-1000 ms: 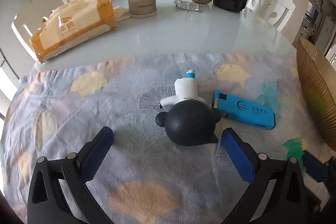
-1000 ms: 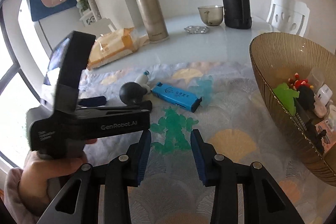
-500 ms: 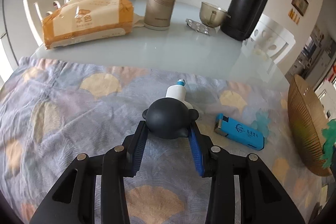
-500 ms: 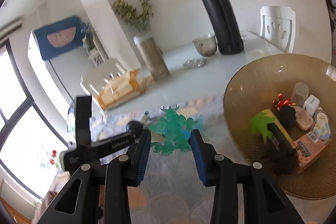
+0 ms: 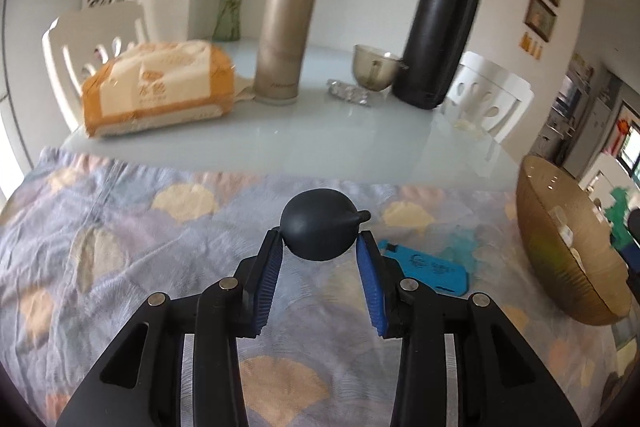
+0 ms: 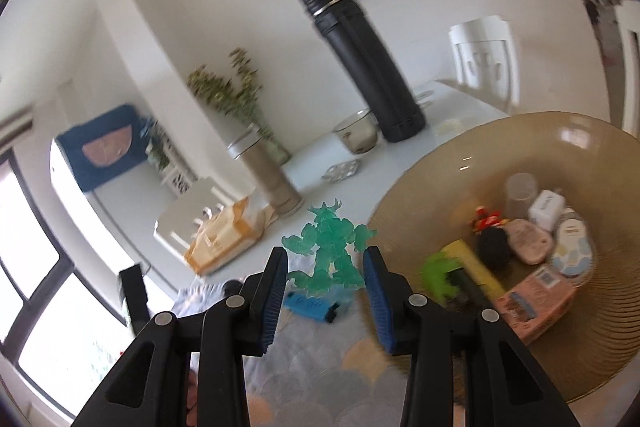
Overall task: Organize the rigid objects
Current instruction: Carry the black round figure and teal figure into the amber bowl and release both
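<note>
A black rubber blower bulb (image 5: 318,227) sits between the blue pads of my left gripper (image 5: 319,241), which is shut on it, held just above the patterned cloth (image 5: 120,235). On the cloth to its right lies a blue box (image 5: 428,269). My right gripper (image 6: 325,259) is shut on a translucent green figure (image 6: 330,247), held in the air left of the amber bowl (image 6: 440,187). The bowl holds several small items. The blue box (image 6: 310,305) shows below the figure.
On the glass table behind the cloth stand a tissue pack (image 5: 156,87), a gold flask (image 5: 284,39), a small cup (image 5: 374,71) and a tall black flask (image 5: 436,27). White chairs (image 5: 492,99) ring the table. The amber bowl (image 5: 568,255) stands at the cloth's right edge.
My left gripper closed on the black bulb and raised it off the cloth. My right gripper rose with the green figure, rolled, and moved toward the bowl.
</note>
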### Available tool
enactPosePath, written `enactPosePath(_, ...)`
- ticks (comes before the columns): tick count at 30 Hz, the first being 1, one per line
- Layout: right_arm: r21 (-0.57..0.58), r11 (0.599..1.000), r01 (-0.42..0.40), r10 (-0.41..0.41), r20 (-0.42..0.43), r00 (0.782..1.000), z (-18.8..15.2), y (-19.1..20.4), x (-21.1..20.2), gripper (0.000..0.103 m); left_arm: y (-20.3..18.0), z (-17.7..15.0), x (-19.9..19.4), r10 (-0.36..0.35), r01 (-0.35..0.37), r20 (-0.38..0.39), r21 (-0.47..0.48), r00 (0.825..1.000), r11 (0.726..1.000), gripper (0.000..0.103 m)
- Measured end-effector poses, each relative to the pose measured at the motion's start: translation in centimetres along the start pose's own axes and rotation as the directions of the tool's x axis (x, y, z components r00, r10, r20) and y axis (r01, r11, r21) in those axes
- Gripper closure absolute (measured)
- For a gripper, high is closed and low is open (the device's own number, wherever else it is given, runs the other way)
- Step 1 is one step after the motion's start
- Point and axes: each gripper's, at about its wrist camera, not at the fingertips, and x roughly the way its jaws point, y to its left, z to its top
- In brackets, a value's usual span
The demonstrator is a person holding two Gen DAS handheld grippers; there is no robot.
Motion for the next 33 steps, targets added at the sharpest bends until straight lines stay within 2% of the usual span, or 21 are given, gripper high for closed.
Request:
enactPosePath(5,0.075,0.997,0.024,-0.026,0.026,0.999,0.8,-2.4,-0.7,0.065,-0.6,0.0,-1.2,-0.050,0.049,0.063,0.016,0.997,0.999,0.073)
enactPosePath(11,0.133,0.991,0.018,-0.023,0.037,0.999,1.4,-4.3,-1.3,0.065,-2.3,0.4,-2.0,-0.097,0.095,0.073,0.028,0.993,0.995,0.074)
enactPosePath(14,0.139,0.990,0.010,-0.015,0.036,0.999,1.4,-4.3,-1.3,0.065,-2.7,0.5,-1.9,-0.073,0.070,0.067,0.048,0.995,0.996,0.073)
enactPosePath(16,0.137,0.991,0.008,-0.012,0.028,1.000,1.4,-4.2,-1.1,0.065,-3.0,0.2,-0.6,-0.034,0.033,0.005,0.085,0.999,0.996,0.066)
enactPosePath(17,0.136,0.991,0.006,-0.009,0.022,1.000,1.3,-4.1,-1.0,0.065,-3.2,0.0,0.2,-0.006,0.009,-0.030,0.097,1.000,0.995,0.054)
enactPosePath(19,0.135,0.991,0.003,-0.004,0.011,1.000,1.2,-4.0,-0.8,0.065,-3.7,-0.5,1.9,0.042,-0.028,-0.123,0.119,0.991,0.992,0.048)
enactPosePath(20,0.132,0.991,0.003,-0.004,0.006,1.000,1.2,-3.9,-0.7,0.065,-3.9,-0.7,2.5,0.044,-0.024,-0.155,0.127,0.987,0.992,0.034)
enactPosePath(21,0.129,0.992,0.004,-0.004,0.001,1.000,1.1,-3.8,-0.6,0.065,-4.2,-1.0,3.3,0.052,-0.024,-0.203,0.142,0.978,0.990,0.016)
enactPosePath(22,0.128,0.992,0.005,-0.005,-0.001,1.000,1.1,-3.8,-0.5,0.065,-4.4,-1.3,4.0,0.065,-0.028,-0.241,0.154,0.968,0.988,0.012)
enactPosePath(23,0.128,0.992,0.006,-0.006,-0.002,1.000,1.1,-3.8,-0.5,0.065,-4.7,-1.4,4.2,0.087,-0.044,-0.248,0.175,0.965,0.984,0.013)
enactPosePath(25,0.133,0.991,0.006,-0.005,-0.007,1.000,1.1,-3.8,-0.5,0.064,-5.3,-1.5,3.9,0.086,-0.039,-0.234,0.201,0.968,0.979,0.033)
enactPosePath(26,0.137,0.990,0.007,-0.006,-0.011,1.000,1.0,-3.9,-0.4,0.064,-5.3,-1.4,3.6,0.083,-0.039,-0.219,0.197,0.972,0.980,0.053)
enactPosePath(28,0.147,0.989,0.015,-0.013,-0.016,1.000,0.9,-4.0,-0.3,0.064,-4.7,-1.3,3.3,0.046,-0.012,-0.214,0.160,0.976,0.987,0.053)
enactPosePath(31,0.139,0.990,0.025,-0.023,-0.013,1.000,0.9,-3.9,-0.3,0.064,-3.5,-1.3,2.8,0.053,-0.034,-0.195,0.102,0.979,0.994,0.053)
enactPosePath(33,0.138,0.990,0.017,-0.015,-0.012,1.000,0.8,-3.8,-0.4,0.064,-2.8,-1.2,2.1,0.027,-0.017,-0.169,0.060,0.985,0.998,0.053)
